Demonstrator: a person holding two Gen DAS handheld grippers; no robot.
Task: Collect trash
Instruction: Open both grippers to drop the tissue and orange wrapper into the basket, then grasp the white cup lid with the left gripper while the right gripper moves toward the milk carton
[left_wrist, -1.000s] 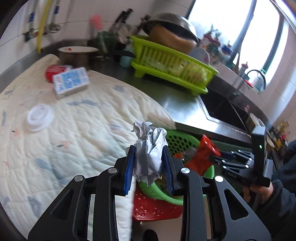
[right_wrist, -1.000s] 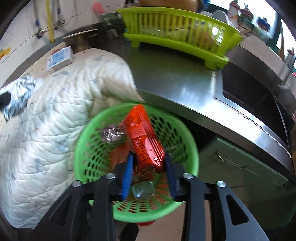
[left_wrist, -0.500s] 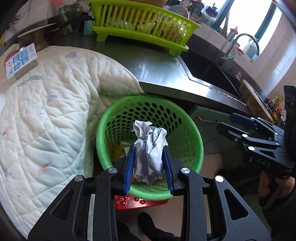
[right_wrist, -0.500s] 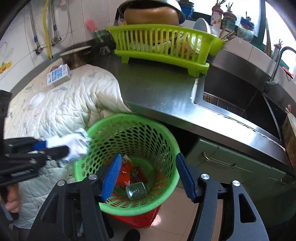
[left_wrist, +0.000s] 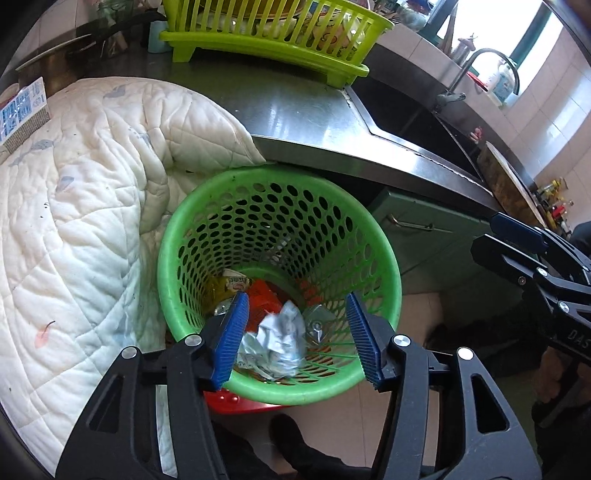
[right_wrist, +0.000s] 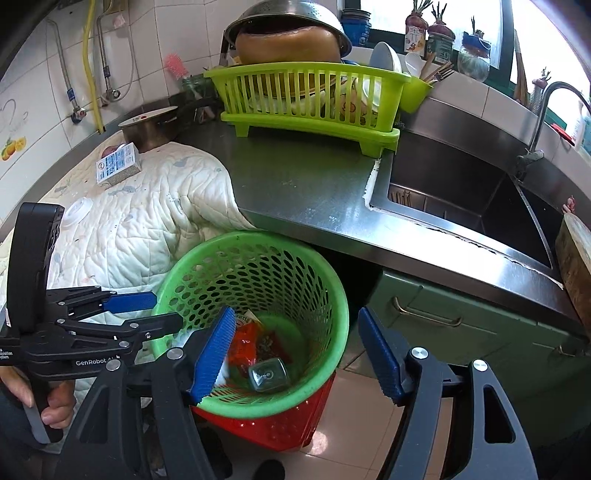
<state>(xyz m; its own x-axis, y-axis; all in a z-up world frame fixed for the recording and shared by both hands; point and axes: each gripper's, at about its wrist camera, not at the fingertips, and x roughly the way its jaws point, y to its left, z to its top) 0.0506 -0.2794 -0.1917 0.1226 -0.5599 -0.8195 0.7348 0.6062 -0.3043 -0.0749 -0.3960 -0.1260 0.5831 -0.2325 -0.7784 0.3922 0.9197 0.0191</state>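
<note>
Two grippers hang over one green basket (left_wrist: 280, 221), and both are letting go. Left gripper (left_wrist: 295, 334) has its fingers opening right now — nothing pinched, pads clear of the crumpled paper wad (left_wrist: 275, 338), which sits loose in the basket between them. Right gripper (right_wrist: 297, 349) shows its fingers spreading too, empty, with only the basket's contents seen through the gap.

So where does the collecting stand? Inside the basket I count the paper wad, one orange-red wrapper (right_wrist: 242, 345), one yellow packet (left_wrist: 231, 284) at about eleven o'clock from the wad, and one small glass jar (right_wrist: 267, 373) lying on its side; more scraps may hide underneath, hard to tell.

Left to do, by my reckoning — three pieces on the white quilt (right_wrist: 147, 206) covering the bench: one blue-and-white carton (right_wrist: 118, 164) at ten o'clock in the right wrist view, one red can (right_wrist: 110, 150) touching it just behind, mostly hidden, and one white plastic lid (right_wrist: 79, 210) nearer, at nine o'clock. One lime dish rack (right_wrist: 310, 107) stands at twelve o'clock, not trash by the look of it. Roughly half done, I'd judge.
</note>
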